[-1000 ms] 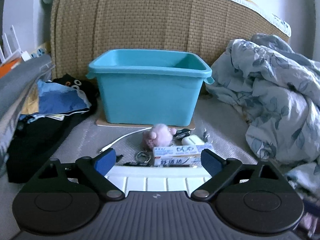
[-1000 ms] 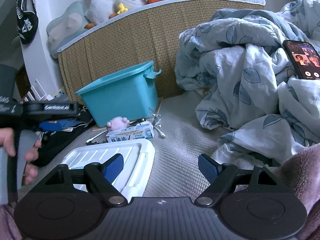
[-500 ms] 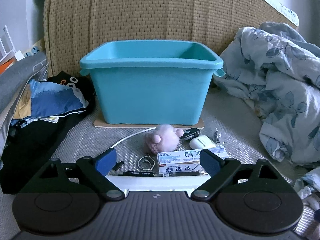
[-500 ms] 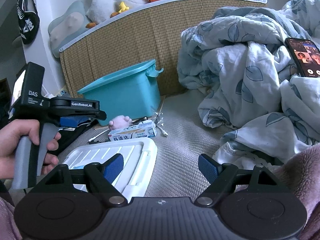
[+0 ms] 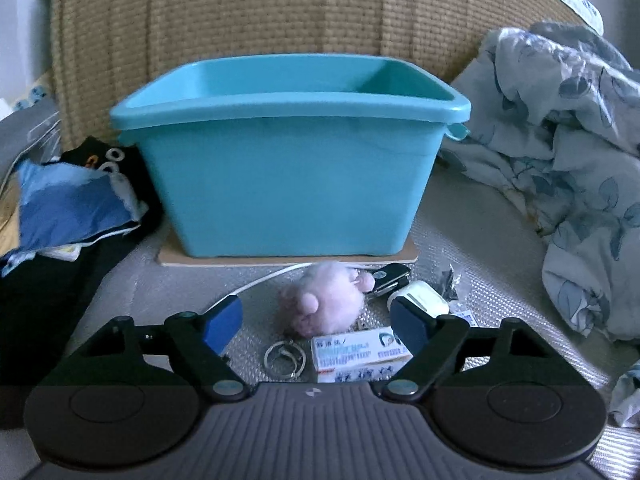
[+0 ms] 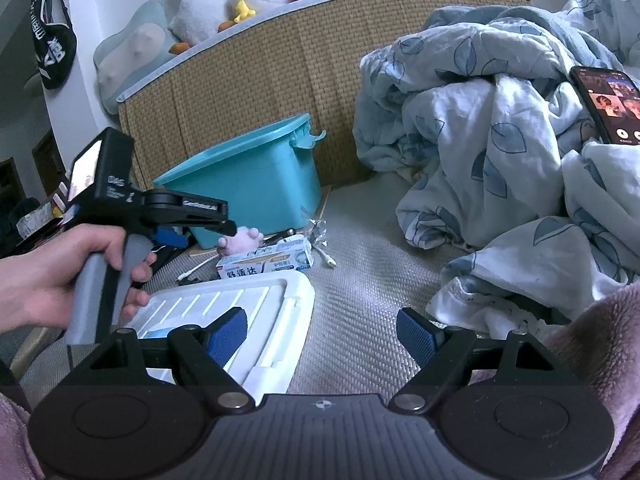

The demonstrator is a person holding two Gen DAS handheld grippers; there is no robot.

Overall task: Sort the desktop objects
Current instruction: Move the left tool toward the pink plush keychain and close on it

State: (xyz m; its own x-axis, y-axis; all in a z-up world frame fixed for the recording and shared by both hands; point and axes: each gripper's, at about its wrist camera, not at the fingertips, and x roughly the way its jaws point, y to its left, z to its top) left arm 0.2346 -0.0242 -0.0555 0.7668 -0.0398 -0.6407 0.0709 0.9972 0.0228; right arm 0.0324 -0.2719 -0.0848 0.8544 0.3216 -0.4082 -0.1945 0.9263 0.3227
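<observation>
the left tongs hang with jaws wide apart and nothing between them, low over a small heap of clutter on the bed's woven mat, so the step in hand looks like the approach to a first pick. the pink plush toy lies right in the gap ahead, with the toothpaste box and a key ring nearer the camera and a white earbud case just beside the right-hand pad. the next move probably calls for easing forward, closing on the plush, then lifting over the near rim of the teal bin, which stands just behind the heap and looks empty. the right tongs also gape, idle above the white tray. open room lies to the right on bare mat; the rumpled duvet crowds the far right, dark clothes the left.
</observation>
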